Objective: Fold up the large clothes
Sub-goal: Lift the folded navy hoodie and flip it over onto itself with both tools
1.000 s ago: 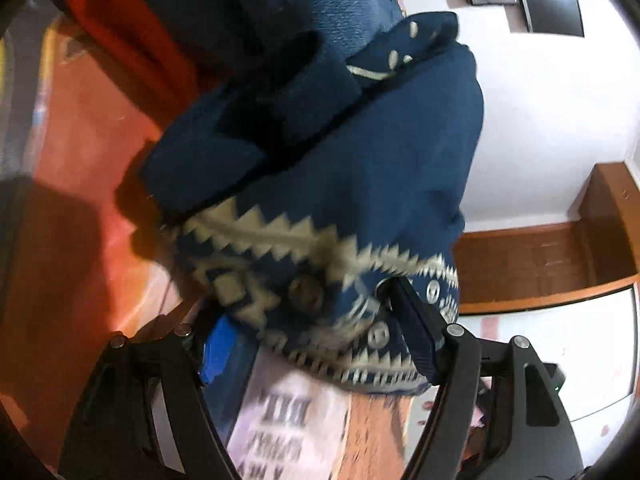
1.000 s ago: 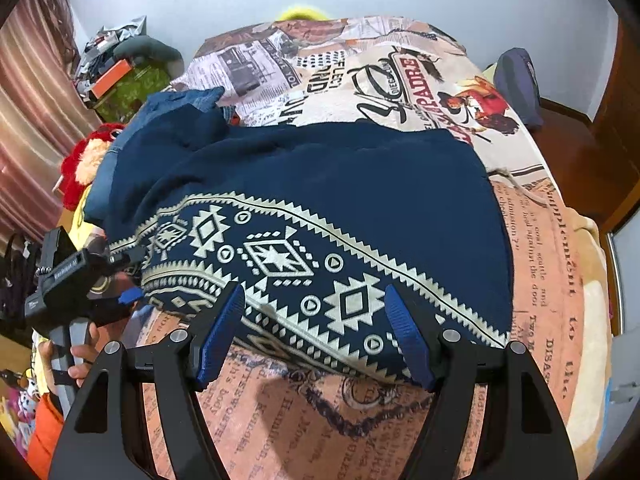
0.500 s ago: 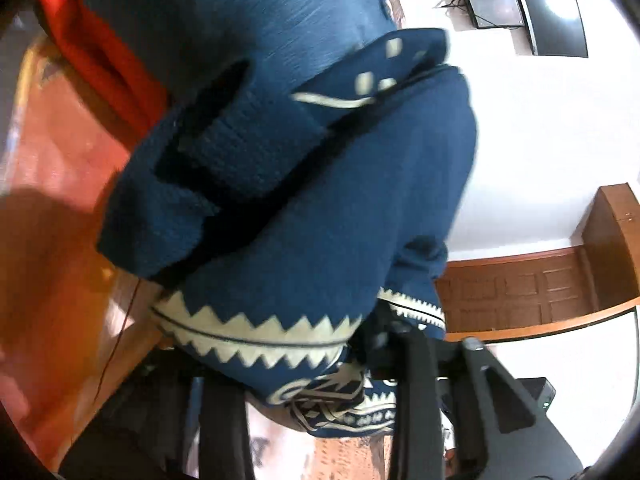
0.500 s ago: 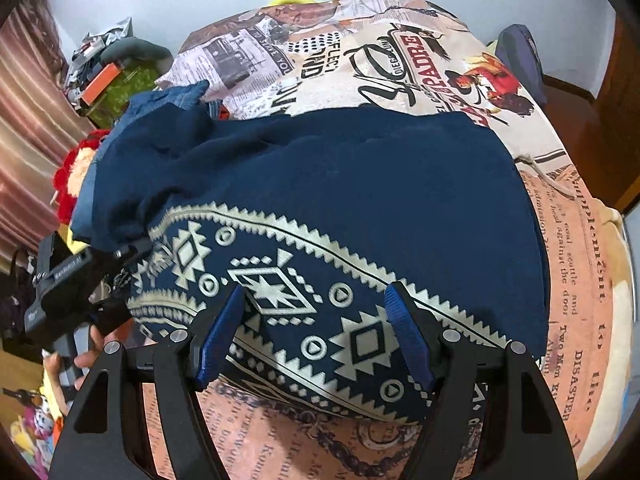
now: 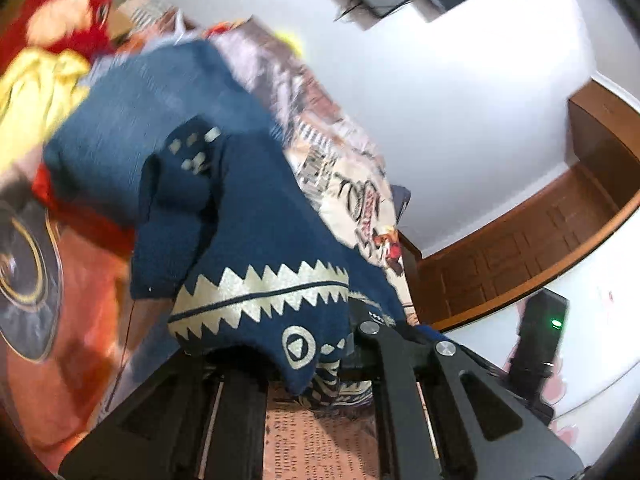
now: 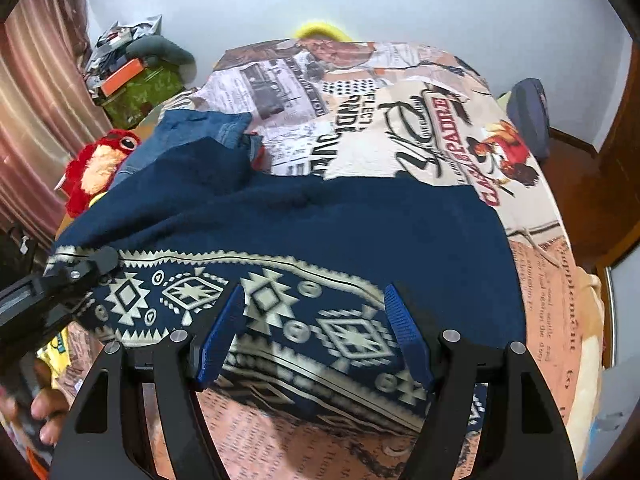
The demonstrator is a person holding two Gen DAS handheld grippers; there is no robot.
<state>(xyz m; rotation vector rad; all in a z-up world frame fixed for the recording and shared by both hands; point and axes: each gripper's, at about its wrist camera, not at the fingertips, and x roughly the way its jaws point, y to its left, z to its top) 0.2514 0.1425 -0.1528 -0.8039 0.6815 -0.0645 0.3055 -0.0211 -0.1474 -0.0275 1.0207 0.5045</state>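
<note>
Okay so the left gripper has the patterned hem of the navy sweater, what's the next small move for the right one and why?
Probably lower the right gripper onto the hem and close. Its blue pads stand open above the patterned band of the navy sweater without pinching it, while the left gripper, jaws closing, already has the hem's left corner bunched between them. A fold across the bedspread likely needs both corners held.

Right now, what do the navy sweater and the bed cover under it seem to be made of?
Navy sweater: likely knitted wool or acrylic, matte and fuzzy, with a woven-in cream pattern band. Bed cover: probably a soft fleece-like blanket, smooth and matte, with newspaper print; its fibre cannot be told.
</note>
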